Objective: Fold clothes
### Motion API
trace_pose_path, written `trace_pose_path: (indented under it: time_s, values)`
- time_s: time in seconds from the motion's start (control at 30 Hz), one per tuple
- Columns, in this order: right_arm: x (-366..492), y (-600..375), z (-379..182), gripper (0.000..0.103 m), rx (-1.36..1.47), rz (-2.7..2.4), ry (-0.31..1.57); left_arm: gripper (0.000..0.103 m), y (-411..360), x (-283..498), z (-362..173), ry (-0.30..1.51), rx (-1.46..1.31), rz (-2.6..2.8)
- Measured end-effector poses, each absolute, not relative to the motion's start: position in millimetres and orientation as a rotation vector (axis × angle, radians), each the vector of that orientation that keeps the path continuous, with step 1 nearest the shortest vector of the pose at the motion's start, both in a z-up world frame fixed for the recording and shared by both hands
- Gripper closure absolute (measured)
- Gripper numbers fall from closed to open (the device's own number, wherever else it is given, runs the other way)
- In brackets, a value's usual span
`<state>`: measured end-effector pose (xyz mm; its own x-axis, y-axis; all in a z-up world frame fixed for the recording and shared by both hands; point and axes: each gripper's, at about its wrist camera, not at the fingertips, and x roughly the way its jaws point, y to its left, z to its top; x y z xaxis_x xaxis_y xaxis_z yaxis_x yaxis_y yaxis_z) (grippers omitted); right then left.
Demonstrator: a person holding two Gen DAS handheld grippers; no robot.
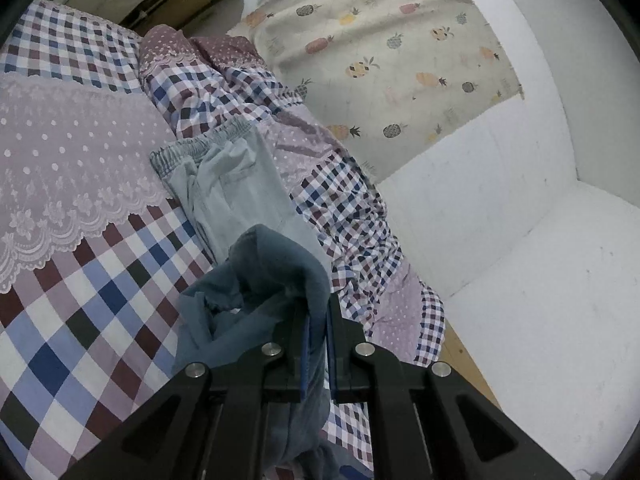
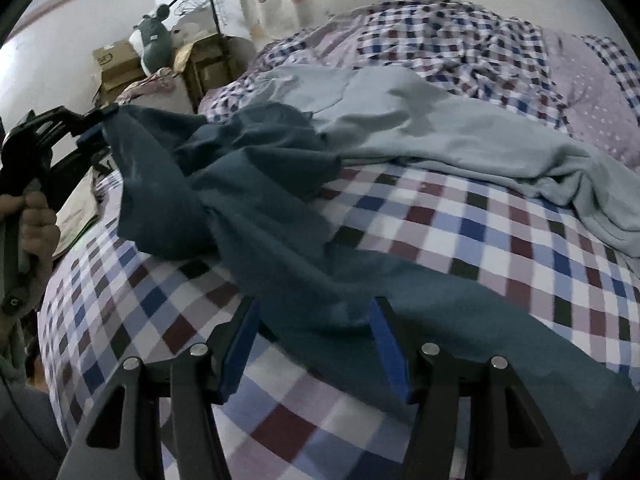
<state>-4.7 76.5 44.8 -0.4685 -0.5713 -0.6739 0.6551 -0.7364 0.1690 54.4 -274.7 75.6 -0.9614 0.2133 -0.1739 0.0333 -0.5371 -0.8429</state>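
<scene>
Through my left wrist camera, my left gripper (image 1: 318, 320) has its blue pads pressed together on a bunched edge of the dark teal garment (image 1: 256, 280), which humps up over the fingertips and hangs down at the near edge. Beyond it a light grey pair of trousers (image 1: 236, 184) with an elastic waistband lies on the checked bed cover (image 1: 80, 300), its waistband at the far end. A rumpled checked quilt (image 1: 248, 96) lies farther off and to the right, and a pineapple-print curtain (image 1: 400, 60) hangs at the far wall.

Through my right wrist camera, my right gripper (image 2: 312, 320) stands spread, its pads either side of the teal cloth's near edge without pressing it. The cloth stretches up and left to my left gripper, held in my hand (image 2: 36, 224). A grey plush toy (image 2: 154, 38) sits on cardboard boxes (image 2: 116, 64) far left.
</scene>
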Motion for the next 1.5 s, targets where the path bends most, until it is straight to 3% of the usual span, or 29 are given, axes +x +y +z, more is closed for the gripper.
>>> trace_pose_path:
  time_s: [0.27, 0.33, 0.4, 0.5, 0.73, 0.97, 1.13, 1.3, 1.5]
  values:
    - [-1.5, 51.2, 35.6, 0.042, 0.987, -2.200, 0.265, 0.098, -271.6, 54.6, 74.6, -1.450, -0.397, 2.632]
    - [-2.0, 49.8, 33.1, 0.049, 1.000, -2.208, 0.277, 0.098, -270.4, 53.7, 74.7, -1.447, -0.398, 2.629]
    - [-3.7, 51.1, 30.2, 0.073, 1.017, -2.228, 0.278, 0.098, -268.5, 53.1, 74.0, -1.444, -0.400, 2.625]
    - [-8.3, 55.2, 28.3, 0.094, 1.029, -2.258, 0.269, 0.098, -265.7, 51.8, 73.3, -1.432, -0.423, 2.623]
    - [-15.3, 84.9, 54.6, 0.097, 0.908, -2.433, 0.217, 0.098, -264.2, 49.3, 79.0, -1.356, -0.462, 2.653]
    - [-25.2, 151.9, 96.8, 0.098, 0.766, -2.688, 0.043, 0.098, -253.1, 44.8, 88.8, -1.278, -0.454, 2.634]
    - [-27.4, 199.7, 124.2, 0.098, 0.658, -2.841, -0.098, 0.098, -260.9, 55.3, 95.3, -1.339, -0.331, 2.596]
    - [-12.1, 241.9, 162.4, 0.098, 0.471, -2.994, -0.214, 0.098, -258.3, 70.7, 121.3, -1.238, -0.216, 2.651]
    - [11.7, 304.1, 195.8, 0.098, 0.287, -3.159, -0.432, 0.098, -273.6, 94.2, 136.3, -1.290, -0.057, 2.710]
